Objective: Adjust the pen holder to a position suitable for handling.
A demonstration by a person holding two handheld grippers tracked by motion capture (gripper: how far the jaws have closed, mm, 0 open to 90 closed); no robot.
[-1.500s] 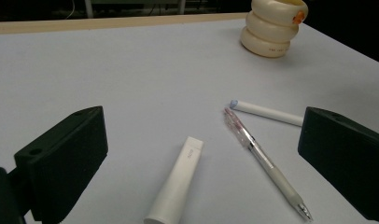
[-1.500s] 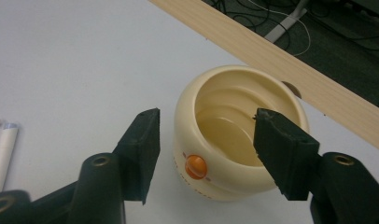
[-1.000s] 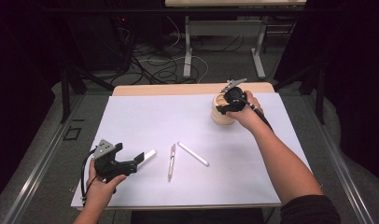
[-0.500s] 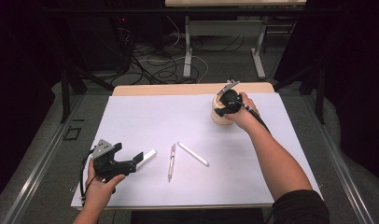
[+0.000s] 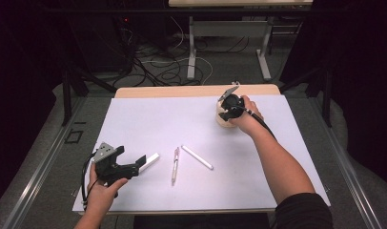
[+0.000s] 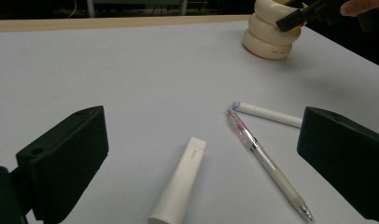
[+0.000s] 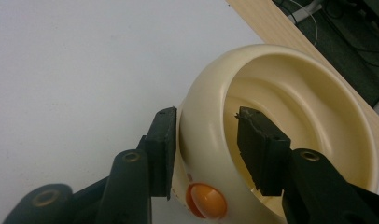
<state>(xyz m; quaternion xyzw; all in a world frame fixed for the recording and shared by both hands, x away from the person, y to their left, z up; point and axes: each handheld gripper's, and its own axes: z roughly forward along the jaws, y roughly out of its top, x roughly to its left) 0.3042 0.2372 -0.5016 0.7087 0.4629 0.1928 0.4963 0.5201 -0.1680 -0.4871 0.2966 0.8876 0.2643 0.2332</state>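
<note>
A cream ring-shaped holder (image 5: 223, 119) stands upright at the far right of the white sheet. My right gripper (image 5: 227, 102) is over it. In the right gripper view my right gripper (image 7: 206, 126) straddles the wall of the holder (image 7: 271, 56), one jaw outside against the wall, one inside with a small gap. My left gripper (image 5: 137, 164) rests near the front left and is open (image 6: 204, 121). Between its jaws lie a white tube (image 6: 180, 184), a clear pen (image 6: 264, 158) and a white marker (image 6: 267, 113), all flat on the sheet. The holder (image 6: 269, 35) shows far off.
A white sheet (image 5: 148, 119) covers the table; a wooden strip (image 5: 182, 90) shows at the far edge. Beyond it are cables and table legs (image 5: 191, 52) on the floor. An orange spot (image 7: 206, 200) marks the holder's outer wall.
My right gripper has shifted a little to the left at the holder. The left gripper and the three items on the sheet have stayed put.
</note>
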